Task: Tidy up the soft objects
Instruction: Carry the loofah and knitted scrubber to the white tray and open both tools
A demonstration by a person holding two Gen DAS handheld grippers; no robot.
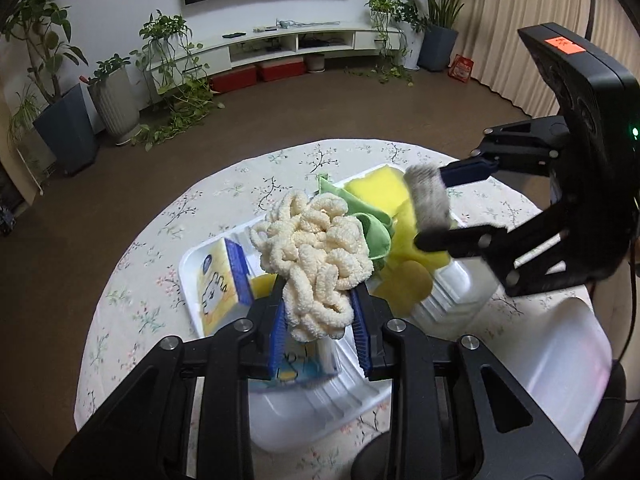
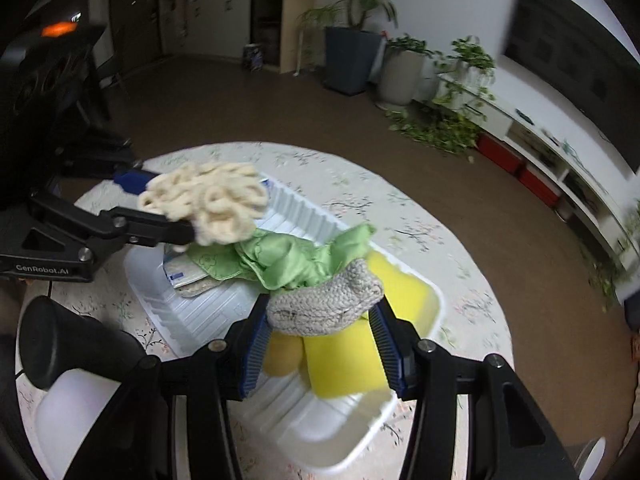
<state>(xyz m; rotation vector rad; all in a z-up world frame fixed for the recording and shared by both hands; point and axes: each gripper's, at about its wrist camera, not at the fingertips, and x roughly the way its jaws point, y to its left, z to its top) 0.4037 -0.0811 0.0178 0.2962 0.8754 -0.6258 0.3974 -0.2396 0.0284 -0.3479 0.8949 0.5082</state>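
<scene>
My left gripper (image 1: 320, 312) is shut on a cream looped chenille cloth (image 1: 316, 240) and holds it above the white ribbed tray (image 1: 188, 268). From the right wrist view the same cloth (image 2: 208, 204) hangs over the tray's far end. My right gripper (image 2: 320, 332) is shut on a grey knitted pad (image 2: 324, 300), held above the tray; it also shows in the left wrist view (image 1: 428, 200). In the tray lie a green cloth (image 2: 288, 260), yellow sponges (image 2: 344, 368) and tissue packs (image 1: 222, 280).
The tray (image 2: 356, 444) stands on a round table with a floral cloth (image 2: 460, 280). A translucent white bin (image 1: 560, 368) stands at the table's near right edge. Brown floor, potted plants (image 1: 64, 120) and a low TV shelf lie beyond.
</scene>
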